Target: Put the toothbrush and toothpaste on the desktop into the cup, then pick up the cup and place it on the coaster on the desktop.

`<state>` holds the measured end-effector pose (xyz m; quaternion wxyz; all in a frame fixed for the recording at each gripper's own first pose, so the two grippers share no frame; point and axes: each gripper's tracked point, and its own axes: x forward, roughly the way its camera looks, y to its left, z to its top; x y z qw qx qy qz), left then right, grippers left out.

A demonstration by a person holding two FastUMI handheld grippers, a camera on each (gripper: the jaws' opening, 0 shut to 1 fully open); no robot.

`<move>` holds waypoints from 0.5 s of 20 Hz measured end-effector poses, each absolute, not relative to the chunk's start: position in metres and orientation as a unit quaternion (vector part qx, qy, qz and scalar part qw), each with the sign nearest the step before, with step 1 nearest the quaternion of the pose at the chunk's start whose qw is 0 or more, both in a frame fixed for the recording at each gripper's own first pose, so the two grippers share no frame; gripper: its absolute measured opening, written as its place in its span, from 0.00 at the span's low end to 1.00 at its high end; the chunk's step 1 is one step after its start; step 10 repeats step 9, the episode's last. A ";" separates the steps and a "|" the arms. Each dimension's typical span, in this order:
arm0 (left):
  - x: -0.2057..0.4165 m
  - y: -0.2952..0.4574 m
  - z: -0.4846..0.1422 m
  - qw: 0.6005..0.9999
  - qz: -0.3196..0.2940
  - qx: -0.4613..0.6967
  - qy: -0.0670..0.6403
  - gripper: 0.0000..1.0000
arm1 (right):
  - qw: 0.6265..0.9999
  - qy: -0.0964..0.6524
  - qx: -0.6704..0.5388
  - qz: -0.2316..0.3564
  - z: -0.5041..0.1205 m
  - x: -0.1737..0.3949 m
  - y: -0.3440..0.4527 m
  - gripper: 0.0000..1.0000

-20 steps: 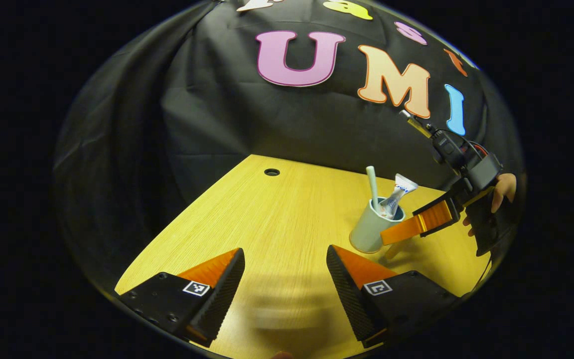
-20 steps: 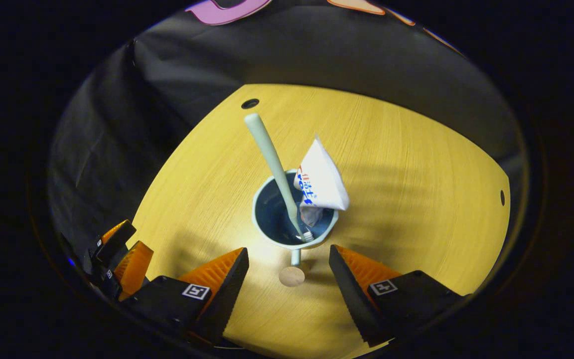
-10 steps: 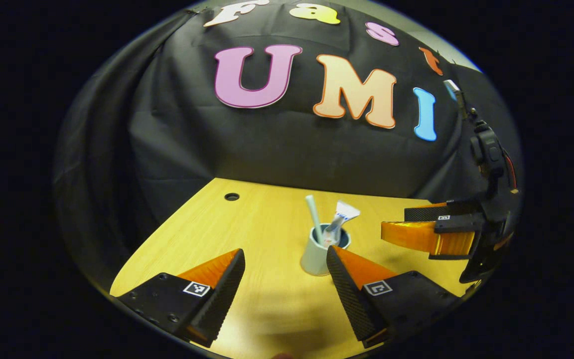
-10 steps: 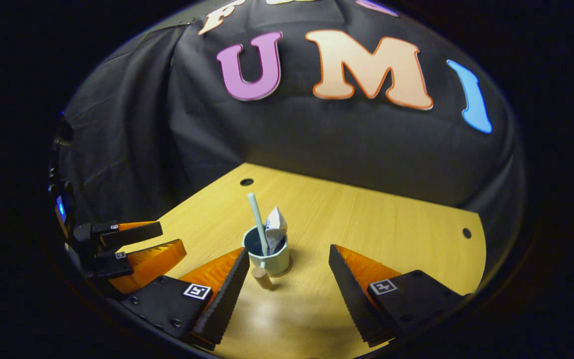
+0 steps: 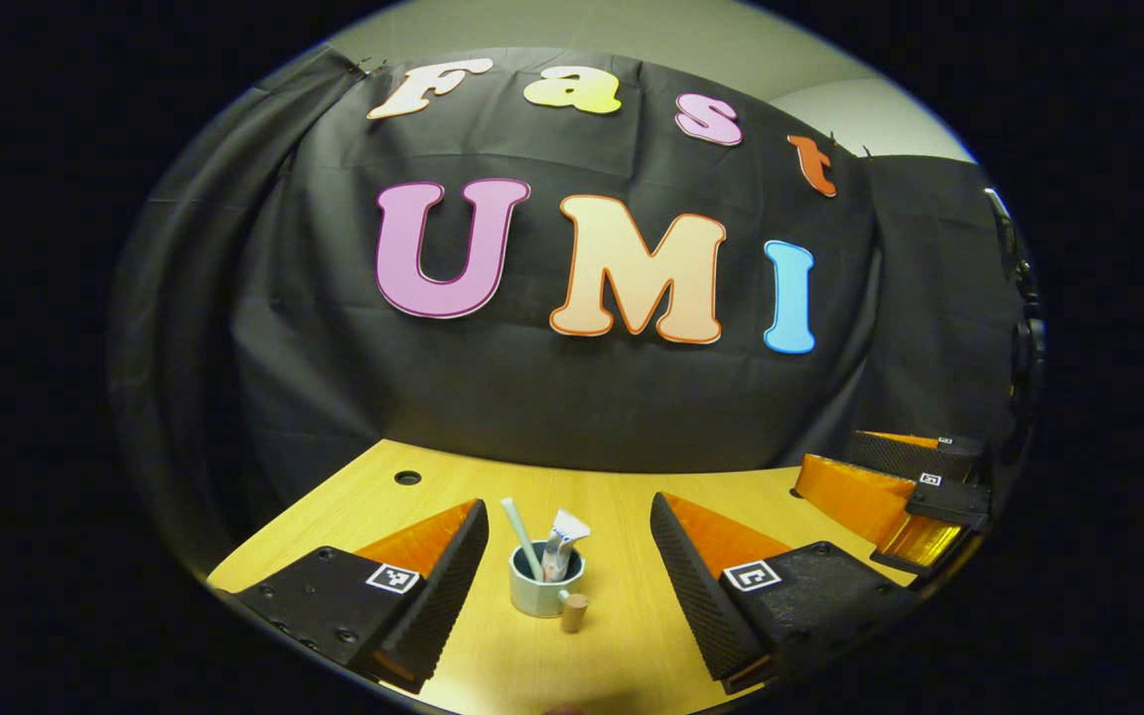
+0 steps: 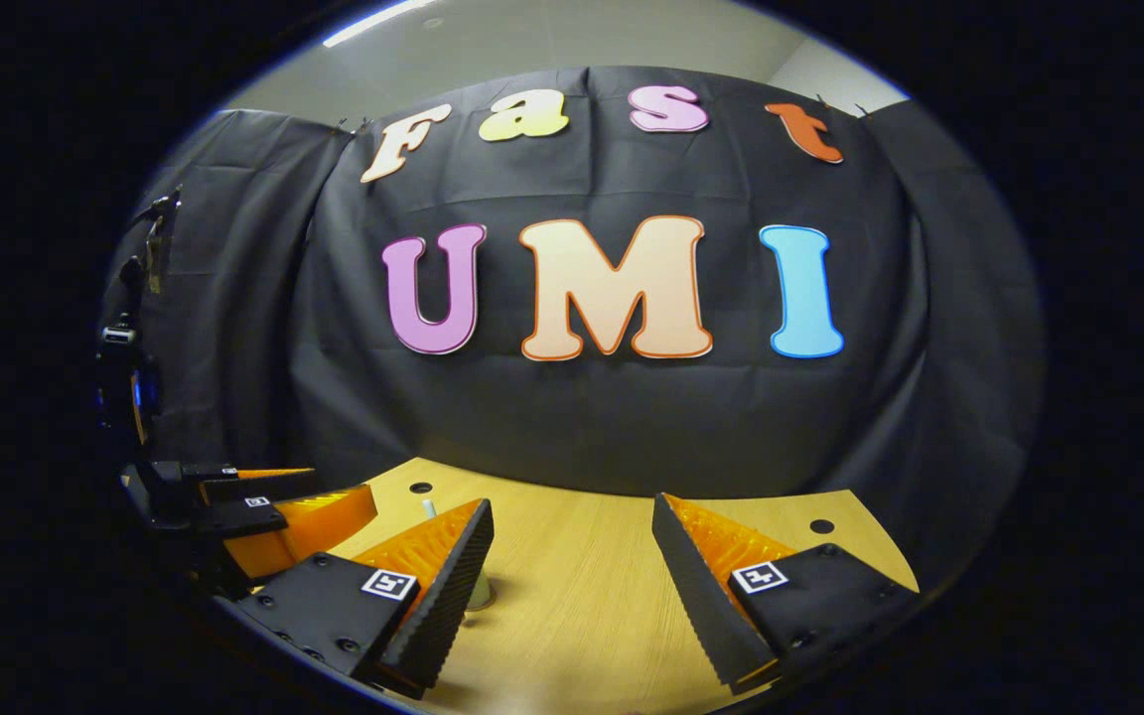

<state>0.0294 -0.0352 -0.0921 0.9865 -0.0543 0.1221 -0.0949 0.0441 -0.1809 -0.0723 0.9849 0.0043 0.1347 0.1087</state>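
With both tools pulled back from the desk, my left gripper [image 5: 567, 556] has its fingers spread wide and nothing between them. Seen through that gap in the left gripper view, the pale cup [image 5: 539, 594] stands upright on the wooden desktop [image 5: 622, 506], with the toothbrush [image 5: 522, 537] and the toothpaste tube [image 5: 560, 542] sticking out of its top, both leaning. Small cork-coloured peg-like piece [image 5: 573, 612] sits just beside the cup on the near side; can't tell whether it's touching. Coaster: can't make it out under the cup. My right gripper [image 6: 572, 566] is also wide apart and empty. In the right gripper view the cup [image 6: 479, 594] is mostly hidden behind one finger [image 6: 443, 586].
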 end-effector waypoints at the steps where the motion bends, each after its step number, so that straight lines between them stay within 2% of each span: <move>1: 0.028 -0.037 -0.088 0.987 -0.093 -0.054 0.117 0.94 | 0.986 0.133 0.010 0.104 -0.070 0.044 -0.187 0.99; 5: 0.027 -0.043 -0.072 0.990 -0.091 -0.048 0.098 0.94 | 0.990 0.115 0.017 0.083 -0.057 0.046 -0.206 0.99; 6: 0.027 -0.043 -0.068 0.990 -0.091 -0.048 0.094 0.94 | 0.990 0.112 0.019 0.081 -0.052 0.045 -0.209 0.96; 10: 0.028 -0.039 -0.063 0.992 -0.080 -0.046 0.085 0.94 | 0.992 0.097 0.023 0.081 -0.039 0.044 -0.209 0.99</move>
